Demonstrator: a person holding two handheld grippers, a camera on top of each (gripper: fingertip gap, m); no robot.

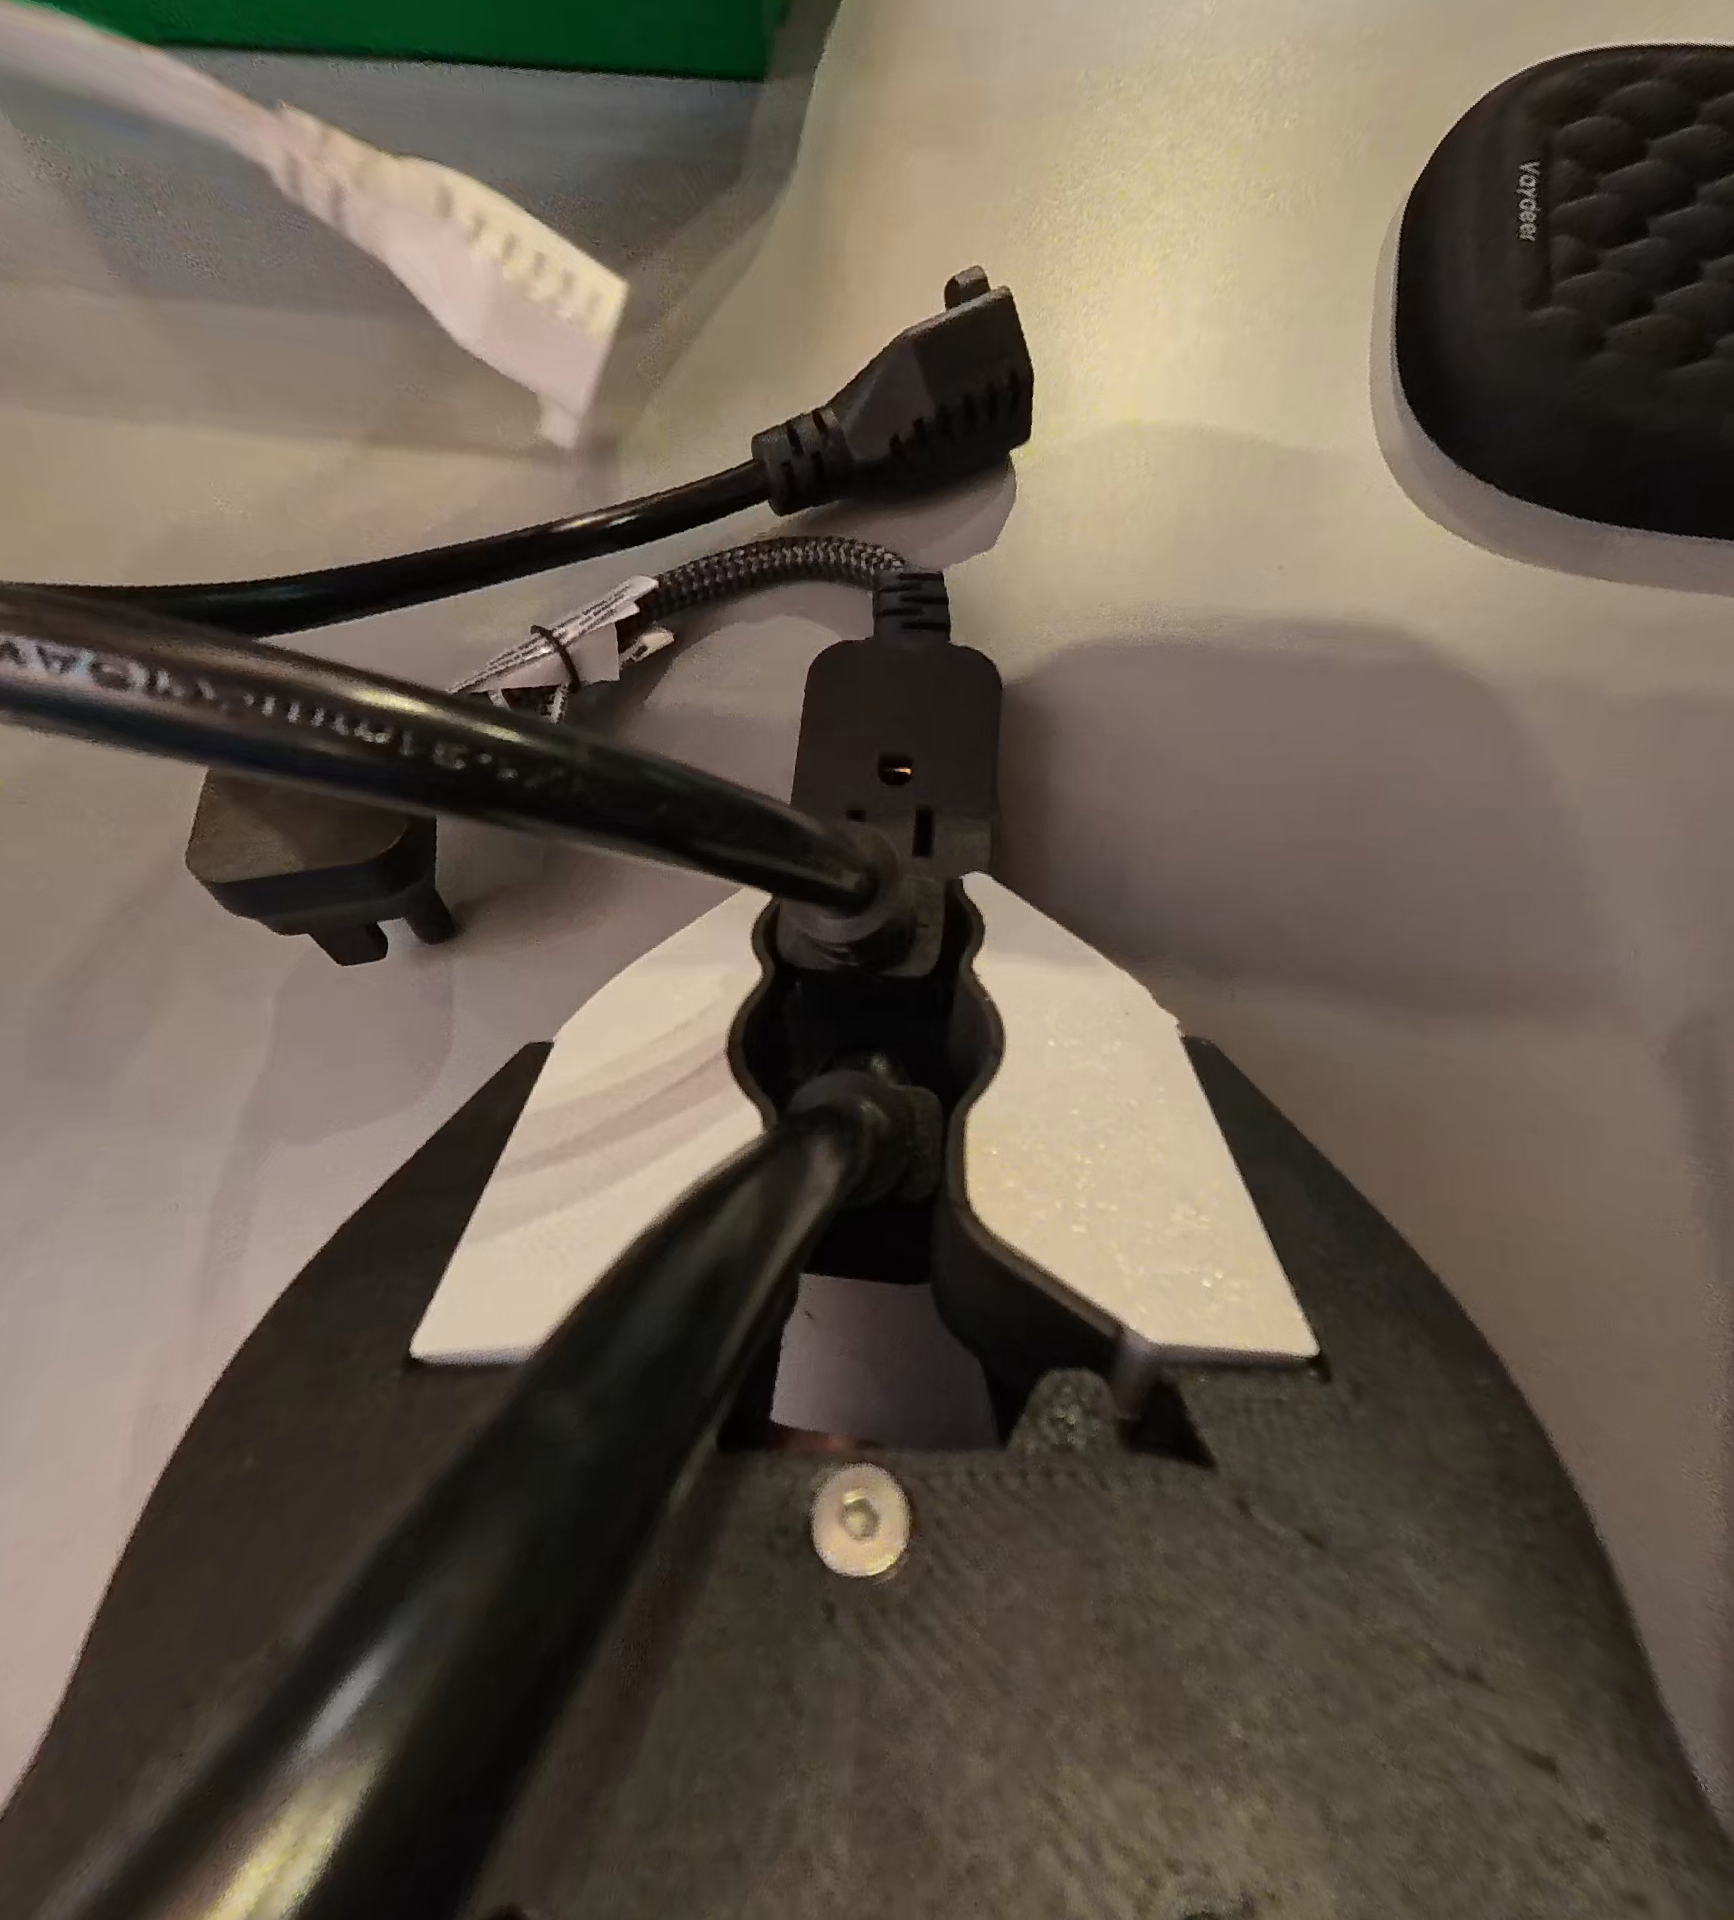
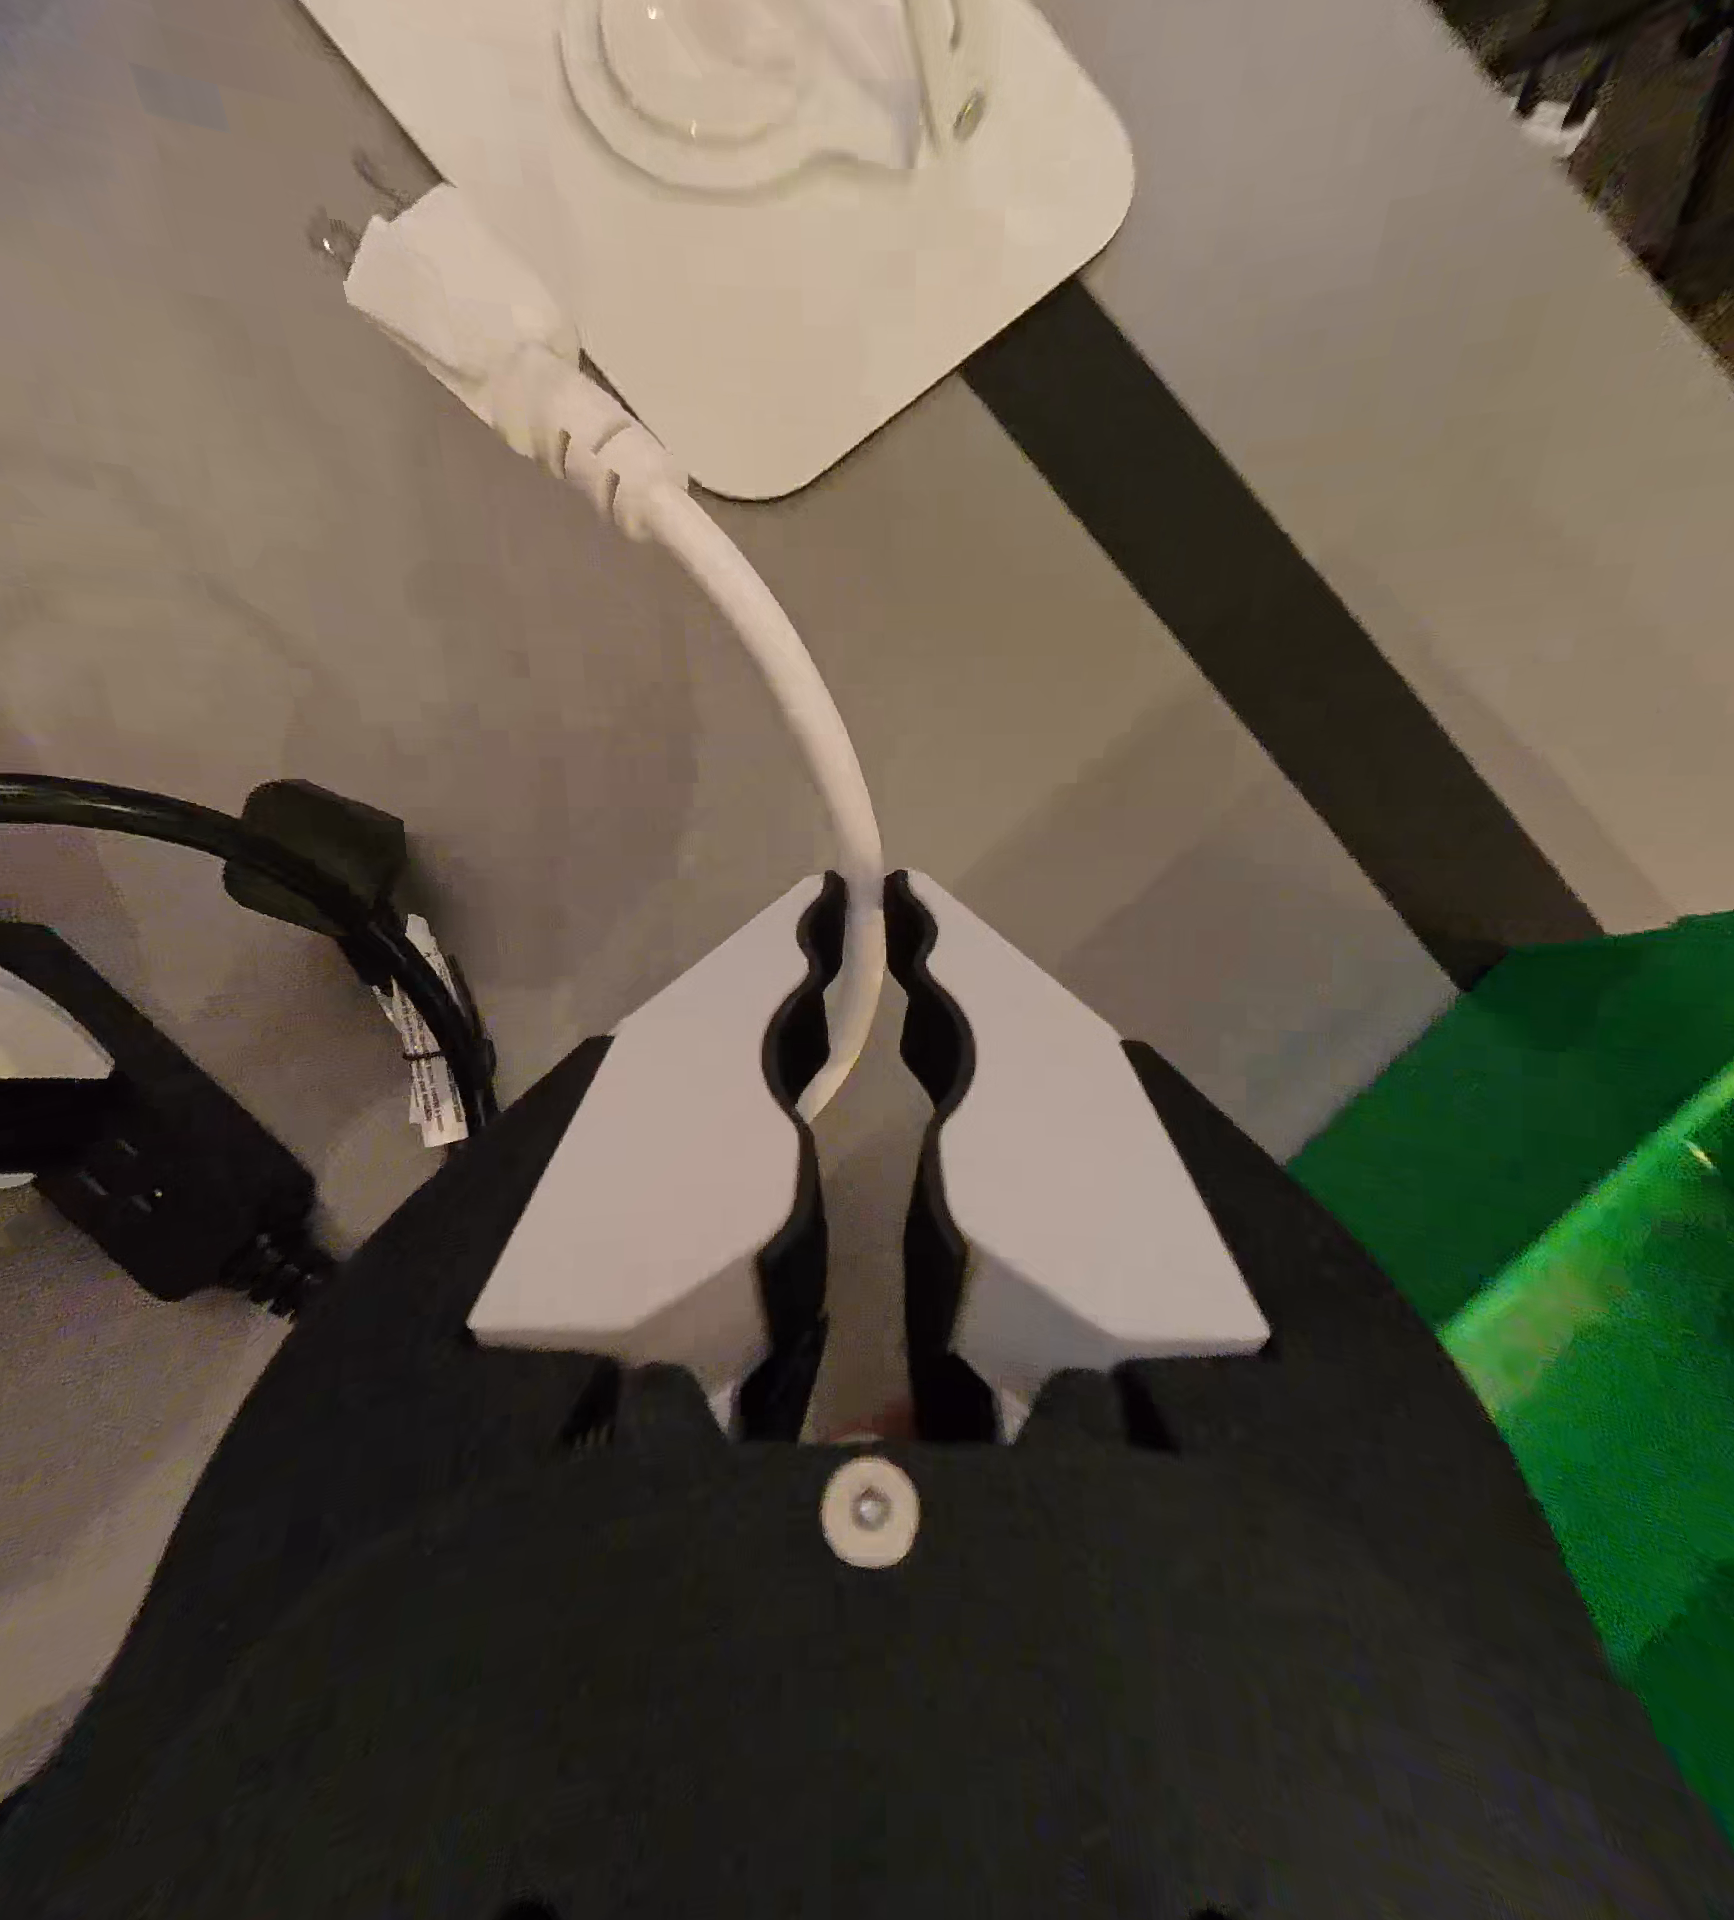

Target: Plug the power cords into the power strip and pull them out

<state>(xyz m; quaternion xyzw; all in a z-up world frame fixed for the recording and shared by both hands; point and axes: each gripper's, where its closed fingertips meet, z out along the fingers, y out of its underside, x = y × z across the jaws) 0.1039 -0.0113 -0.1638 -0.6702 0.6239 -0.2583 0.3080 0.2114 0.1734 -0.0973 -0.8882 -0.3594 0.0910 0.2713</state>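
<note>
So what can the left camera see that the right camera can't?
Only the left wrist view shows the black padded rest and the left gripper shut on the black power strip, with two black cords plugged in. Only the right wrist view shows the white square base, the green box and the right gripper shut on the white cord. Both show the white plug and the grey table.

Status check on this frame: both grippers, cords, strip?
Left gripper shut on black power strip, two black cords plugged in. Right gripper shut on white cord, plug unplugged. Loose black connector beyond strip.
</note>
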